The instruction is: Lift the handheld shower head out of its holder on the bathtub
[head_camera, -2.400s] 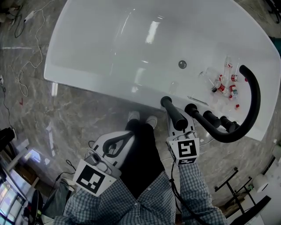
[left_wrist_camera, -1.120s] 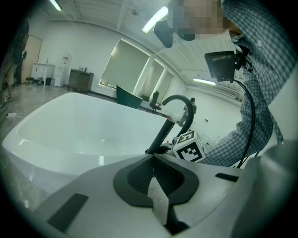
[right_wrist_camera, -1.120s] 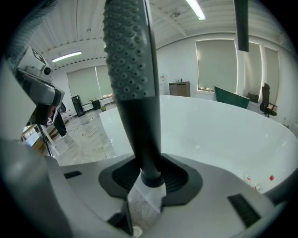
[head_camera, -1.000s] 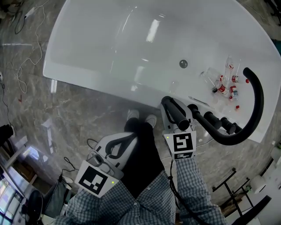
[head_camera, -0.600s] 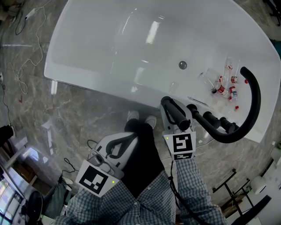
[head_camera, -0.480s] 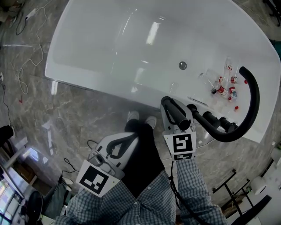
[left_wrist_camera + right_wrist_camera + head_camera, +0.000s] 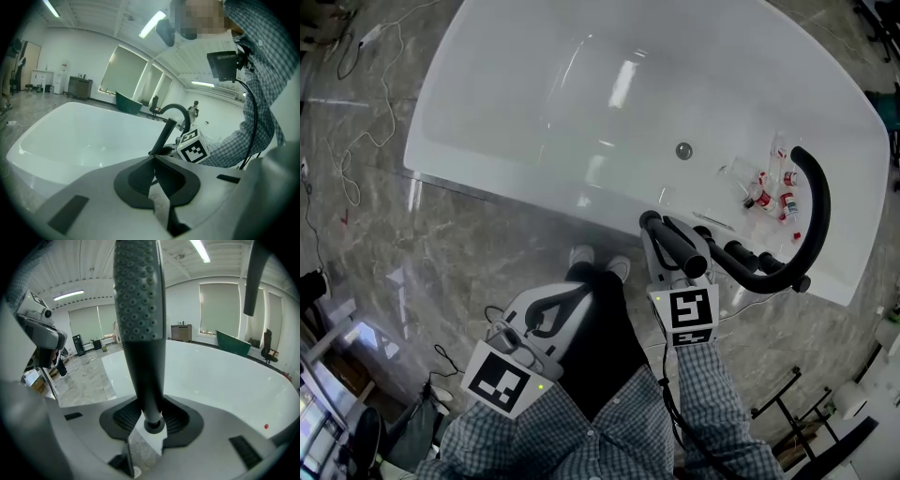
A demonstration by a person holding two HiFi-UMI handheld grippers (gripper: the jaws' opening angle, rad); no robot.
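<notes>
Since the right hand-held gripper (image 7: pixel 151 422) has closed in from beside it, the shower head (image 7: pixel 139 310) now stands clenched between its jaws, tilted, foot apparently still at the holder (image 7: pixel 164 151); I judge the lift barely begun. Left hand-held gripper (image 7: pixel 154 174) clenched, empty. White bathtub (image 7: pixel 581 103), grey marble floor (image 7: pixel 459 253), large open room.

Grey marble floor (image 7: pixel 469 253), blinded windows (image 7: pixel 124 70), ceiling strip lights (image 7: pixel 152 24).
</notes>
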